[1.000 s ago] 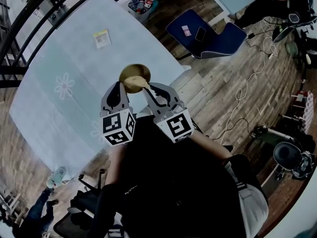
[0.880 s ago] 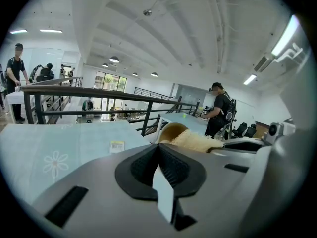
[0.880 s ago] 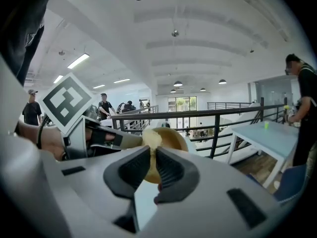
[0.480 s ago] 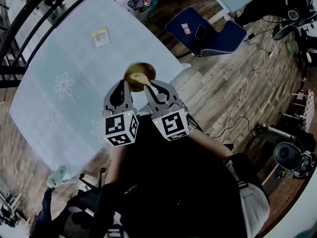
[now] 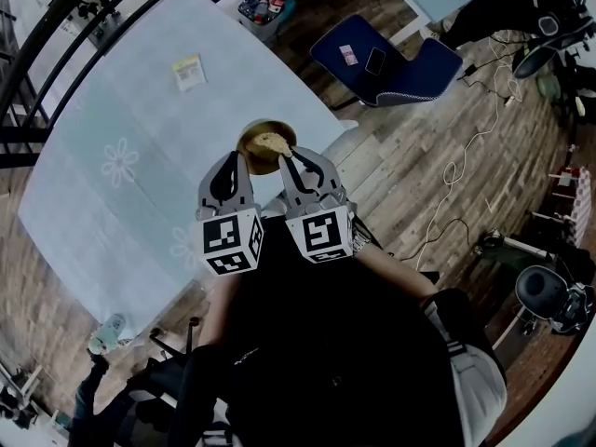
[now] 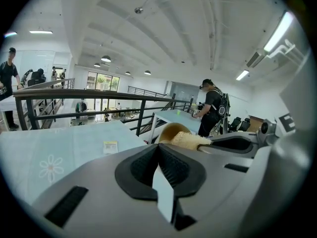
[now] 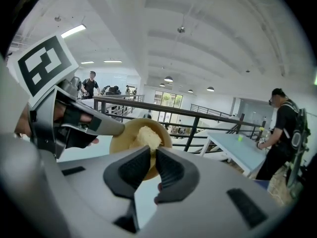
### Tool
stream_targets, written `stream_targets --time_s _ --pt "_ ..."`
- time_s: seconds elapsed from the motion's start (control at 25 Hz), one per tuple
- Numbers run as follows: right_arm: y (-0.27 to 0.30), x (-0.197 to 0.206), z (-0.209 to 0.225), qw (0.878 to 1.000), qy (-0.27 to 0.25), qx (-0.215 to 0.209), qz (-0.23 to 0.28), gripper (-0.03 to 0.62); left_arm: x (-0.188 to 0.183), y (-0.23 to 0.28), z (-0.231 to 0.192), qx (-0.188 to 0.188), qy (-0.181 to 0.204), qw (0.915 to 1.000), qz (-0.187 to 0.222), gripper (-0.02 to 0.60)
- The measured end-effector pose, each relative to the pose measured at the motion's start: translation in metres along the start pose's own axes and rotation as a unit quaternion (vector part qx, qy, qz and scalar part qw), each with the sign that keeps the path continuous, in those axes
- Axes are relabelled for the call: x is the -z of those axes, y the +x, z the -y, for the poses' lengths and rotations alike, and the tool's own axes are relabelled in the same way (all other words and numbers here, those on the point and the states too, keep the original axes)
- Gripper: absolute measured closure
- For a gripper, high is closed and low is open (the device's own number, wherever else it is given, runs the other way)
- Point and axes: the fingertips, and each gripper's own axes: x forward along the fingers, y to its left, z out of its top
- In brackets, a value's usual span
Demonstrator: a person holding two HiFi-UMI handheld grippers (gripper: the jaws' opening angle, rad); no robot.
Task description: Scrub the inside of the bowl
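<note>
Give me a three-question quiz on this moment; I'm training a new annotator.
1. True or false: the bowl stands flat on the table.
2. What does the right gripper hold? A) a sponge B) a spoon C) a towel
3. Fill in: the left gripper grips the bowl by its ____.
Key: 1 false; 2 A; 3 rim.

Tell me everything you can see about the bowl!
The bowl is round and tan-yellow, smooth inside, maybe wood or plastic. It is tipped so its open side faces the person. The left gripper pinches its rim. A pale, fluffy scrubber, held by the right gripper, presses against its inside. From above it shows near the edge of the light blue table.
</note>
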Motion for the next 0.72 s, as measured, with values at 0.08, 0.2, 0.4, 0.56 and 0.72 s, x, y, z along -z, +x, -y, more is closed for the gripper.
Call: stream_targets --time_s 0.08,0.2,0.4,0.56,0.72 --pt "0.0 0.0 0.003 1.0 -0.007 0.011 0.001 0.551 0.002 0.0 -0.002 -0.004 0.003 1.0 -0.001 0.566" --pt "-0.001 -0.001 0.007 0.999 -0.016 0.028 0.004 0.551 0.005 -0.001 -0.006 -0.007 0.002 1.0 -0.003 0.566" --pt "-0.007 -0.013 0.015 0.998 -0.015 0.045 0.032 0.551 0.008 0.0 -0.01 -0.019 0.0 0.9998 -0.003 0.566" --pt "-0.015 -0.033 0.013 0.993 0.065 0.006 0.099 0.551 0.007 0.0 -0.016 -0.031 -0.006 0.9995 0.003 0.566" --pt "-0.013 -0.033 0.003 0.985 0.124 -0.054 0.107 0.551 0.002 0.0 -0.022 -0.036 -0.015 0.9992 0.012 0.566"
